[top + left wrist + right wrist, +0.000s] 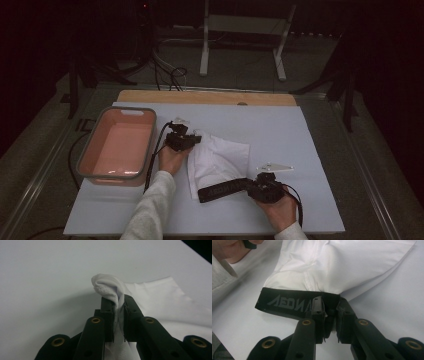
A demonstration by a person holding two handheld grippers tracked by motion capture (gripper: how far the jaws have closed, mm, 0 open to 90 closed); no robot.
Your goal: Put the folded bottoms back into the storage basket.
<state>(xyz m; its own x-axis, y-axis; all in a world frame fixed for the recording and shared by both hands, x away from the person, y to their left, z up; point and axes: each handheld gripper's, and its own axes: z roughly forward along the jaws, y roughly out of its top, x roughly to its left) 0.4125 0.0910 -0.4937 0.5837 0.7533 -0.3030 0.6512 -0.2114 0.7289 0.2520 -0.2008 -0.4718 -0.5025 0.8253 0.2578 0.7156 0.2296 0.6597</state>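
Both grippers' jaws clamped, hands low.

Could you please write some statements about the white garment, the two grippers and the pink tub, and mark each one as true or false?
1. The left gripper is shut on a bunched fold of the white garment. True.
2. The right gripper is open and hovers above the table. False: it is shut on the garment's black waistband.
3. The white garment lies inside the pink tub. False: it lies on the white table surface, to the right of the tub.
4. The black waistband carries grey lettering. True.
5. The pink tub holds folded clothes. False: nothing can be seen in it.
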